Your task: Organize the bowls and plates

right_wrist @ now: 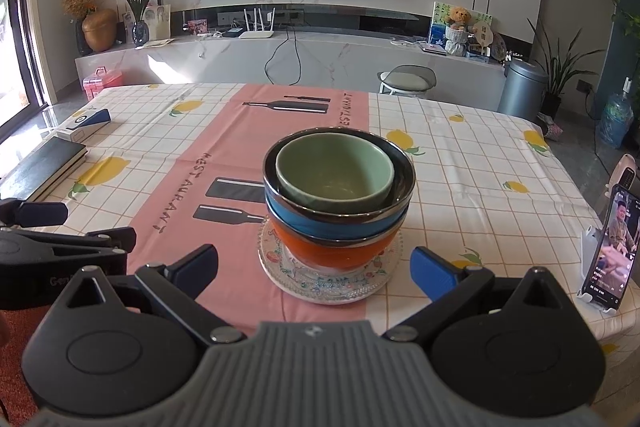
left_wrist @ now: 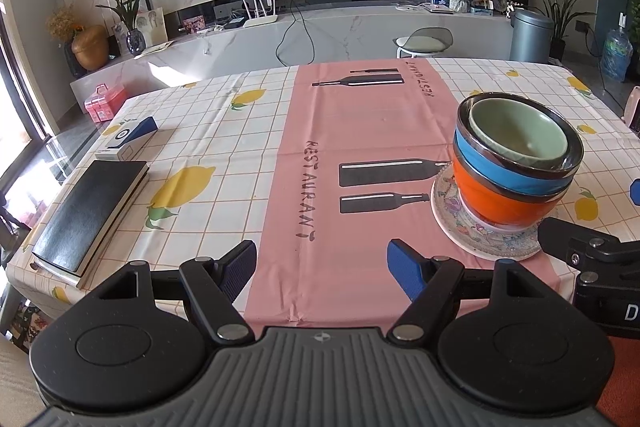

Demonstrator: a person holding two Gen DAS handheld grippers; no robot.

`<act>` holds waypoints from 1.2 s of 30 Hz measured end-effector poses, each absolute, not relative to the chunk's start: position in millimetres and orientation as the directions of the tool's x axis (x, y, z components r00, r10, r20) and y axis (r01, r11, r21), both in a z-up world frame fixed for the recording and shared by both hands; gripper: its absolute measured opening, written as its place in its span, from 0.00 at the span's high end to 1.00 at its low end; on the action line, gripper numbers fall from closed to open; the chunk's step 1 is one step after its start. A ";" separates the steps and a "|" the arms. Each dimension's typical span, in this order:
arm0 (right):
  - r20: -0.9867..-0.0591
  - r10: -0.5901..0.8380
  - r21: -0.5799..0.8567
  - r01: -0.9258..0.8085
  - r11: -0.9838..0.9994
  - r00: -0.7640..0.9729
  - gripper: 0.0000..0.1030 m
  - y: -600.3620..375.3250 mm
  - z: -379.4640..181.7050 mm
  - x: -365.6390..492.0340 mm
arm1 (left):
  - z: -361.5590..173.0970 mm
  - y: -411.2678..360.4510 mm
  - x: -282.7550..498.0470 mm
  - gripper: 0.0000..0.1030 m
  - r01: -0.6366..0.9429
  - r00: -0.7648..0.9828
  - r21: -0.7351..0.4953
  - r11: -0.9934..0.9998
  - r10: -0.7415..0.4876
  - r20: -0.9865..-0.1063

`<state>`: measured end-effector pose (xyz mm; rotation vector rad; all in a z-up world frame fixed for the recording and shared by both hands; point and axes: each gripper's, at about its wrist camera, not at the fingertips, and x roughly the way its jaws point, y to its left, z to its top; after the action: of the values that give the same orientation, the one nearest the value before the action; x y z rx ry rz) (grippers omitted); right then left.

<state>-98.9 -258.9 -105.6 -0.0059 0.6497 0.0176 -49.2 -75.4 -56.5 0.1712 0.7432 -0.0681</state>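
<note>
A stack stands on the tablecloth: a patterned glass plate (right_wrist: 326,285) at the bottom, an orange bowl (right_wrist: 332,253), a blue steel-rimmed bowl (right_wrist: 316,223) and a pale green bowl (right_wrist: 334,173) nested on top. In the left wrist view the same plate (left_wrist: 476,227), orange bowl (left_wrist: 496,199), blue bowl (left_wrist: 496,163) and green bowl (left_wrist: 518,133) sit at the right. My right gripper (right_wrist: 316,267) is open, its blue pads on either side of the plate's near edge. My left gripper (left_wrist: 322,267) is open over bare pink cloth, left of the stack.
A black notebook (left_wrist: 86,215) and a white-and-blue box (left_wrist: 128,139) lie at the table's left. A phone on a stand (right_wrist: 610,251) sits at the right edge. The left gripper's body (right_wrist: 60,251) appears at the left of the right wrist view.
</note>
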 end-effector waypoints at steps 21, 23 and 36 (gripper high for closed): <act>-0.616 0.024 0.014 -0.019 1.000 0.787 0.03 -259.1 -108.2 -97.6 | -56.3 -75.5 -49.7 0.15 0.123 0.733 0.129 0.984 -0.003 -0.680; -0.618 0.025 0.015 -0.020 1.000 0.786 0.03 -258.5 -108.8 -97.5 | -56.3 -74.9 -50.2 0.15 0.121 0.734 0.128 0.984 -0.002 -0.680; -0.623 0.030 0.023 -0.020 1.000 0.781 0.03 -257.9 -110.9 -97.9 | -57.1 -75.2 -50.8 0.15 0.126 0.732 0.130 0.984 -0.004 -0.682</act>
<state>-97.9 -257.9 -110.9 0.0152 0.6734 0.0272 -50.8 -75.2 -57.1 0.1715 0.7475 -0.0715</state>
